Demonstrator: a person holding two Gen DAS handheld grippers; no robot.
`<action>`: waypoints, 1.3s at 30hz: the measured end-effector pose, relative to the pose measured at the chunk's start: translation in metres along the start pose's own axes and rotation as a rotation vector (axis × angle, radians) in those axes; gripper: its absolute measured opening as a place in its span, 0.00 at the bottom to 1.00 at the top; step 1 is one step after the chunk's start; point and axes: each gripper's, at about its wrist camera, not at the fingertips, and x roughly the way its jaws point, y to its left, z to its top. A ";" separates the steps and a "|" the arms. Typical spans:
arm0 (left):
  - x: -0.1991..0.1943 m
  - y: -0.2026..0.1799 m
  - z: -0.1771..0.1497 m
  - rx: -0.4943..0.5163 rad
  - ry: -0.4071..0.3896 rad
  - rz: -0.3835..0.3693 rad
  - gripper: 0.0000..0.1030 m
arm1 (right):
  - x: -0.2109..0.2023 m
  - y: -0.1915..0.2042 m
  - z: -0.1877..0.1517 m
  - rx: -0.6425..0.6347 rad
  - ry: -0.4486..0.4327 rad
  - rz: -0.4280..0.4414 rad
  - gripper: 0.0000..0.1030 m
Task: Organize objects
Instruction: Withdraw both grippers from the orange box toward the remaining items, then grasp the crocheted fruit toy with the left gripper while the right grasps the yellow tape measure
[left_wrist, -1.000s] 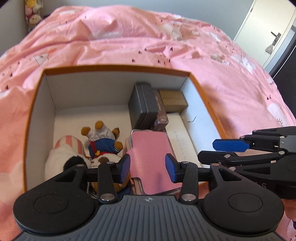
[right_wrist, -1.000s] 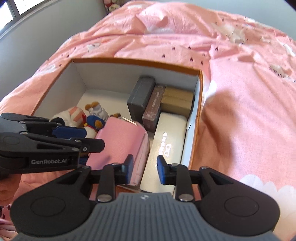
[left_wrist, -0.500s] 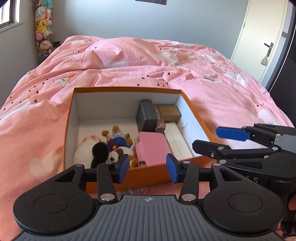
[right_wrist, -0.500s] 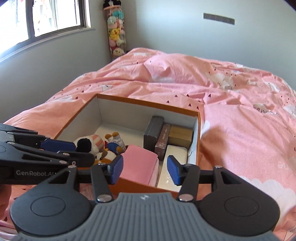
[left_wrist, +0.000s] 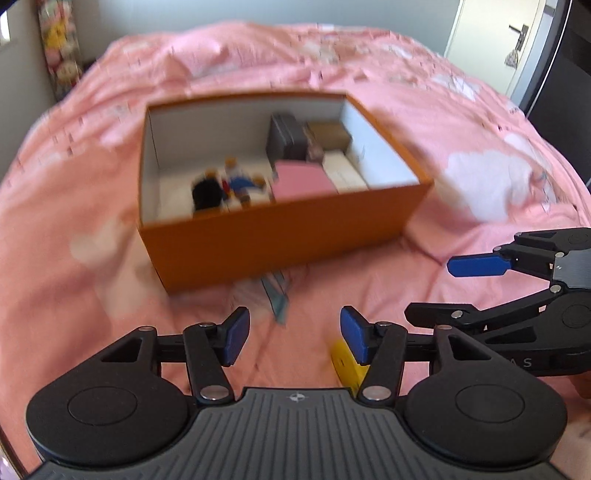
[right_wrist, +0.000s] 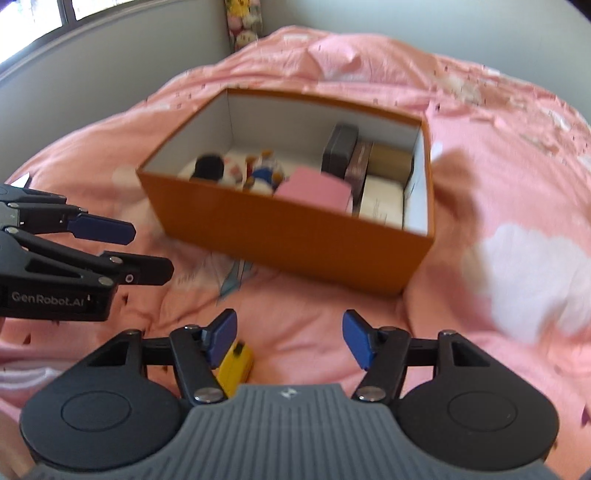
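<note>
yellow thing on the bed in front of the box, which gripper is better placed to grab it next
Either could, but probably the right gripper: the yellow object shows most fully beside its left fingertip. From the left gripper it is half hidden. Both jaws are opening, empty.

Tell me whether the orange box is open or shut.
Open: the orange box has no lid on, and the pink item and plush toys inside show.
</note>
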 end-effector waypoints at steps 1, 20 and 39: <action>0.003 -0.001 -0.003 0.004 0.025 -0.003 0.62 | 0.002 0.001 -0.004 0.003 0.023 0.000 0.63; 0.023 -0.015 -0.052 0.061 0.225 -0.195 0.62 | 0.027 0.008 -0.048 0.159 0.290 0.167 0.47; 0.093 -0.041 -0.049 0.108 0.371 -0.201 0.59 | 0.036 -0.008 -0.047 0.206 0.300 0.116 0.33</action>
